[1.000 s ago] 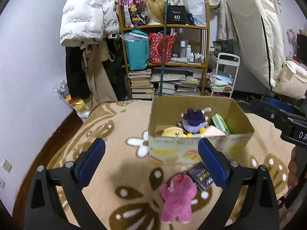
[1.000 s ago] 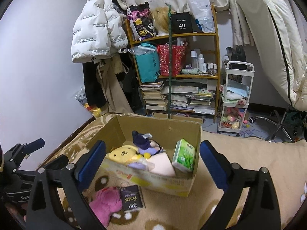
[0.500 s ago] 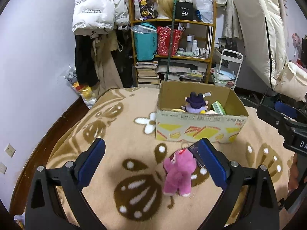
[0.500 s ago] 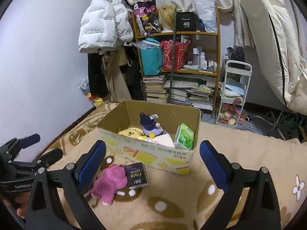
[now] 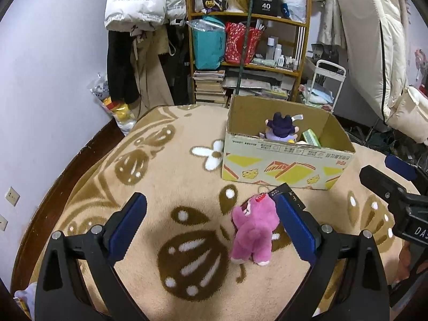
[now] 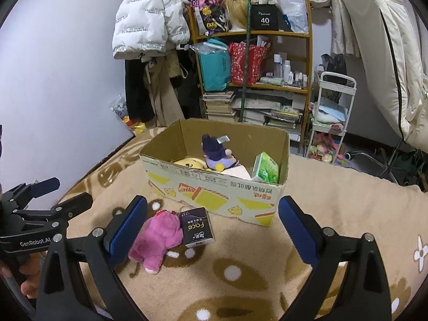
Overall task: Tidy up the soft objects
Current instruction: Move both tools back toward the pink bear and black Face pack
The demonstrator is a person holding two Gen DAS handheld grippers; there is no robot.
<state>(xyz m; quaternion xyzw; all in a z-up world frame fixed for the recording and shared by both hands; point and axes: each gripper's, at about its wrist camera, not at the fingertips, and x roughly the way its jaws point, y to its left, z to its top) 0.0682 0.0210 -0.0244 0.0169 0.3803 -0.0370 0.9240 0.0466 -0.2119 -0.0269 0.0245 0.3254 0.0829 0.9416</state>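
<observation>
Open rug [image 5: 171,176] lay left of the cardboard box [image 5: 283,168], giving a clear way in. In front of the box, the pink plush [image 5: 254,230] and a dark tissue pack [image 6: 197,226] touching it blocked the floor. The box's upright walls barred side entry; its top stood open.

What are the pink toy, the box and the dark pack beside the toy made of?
Pink toy: plush fabric, fuzzy matte pile. Box: corrugated cardboard, brown inside, printed matte outside, creased flap edges. Dark pack: likely thin plastic film wrap, slight sheen; contents not visible.
</observation>
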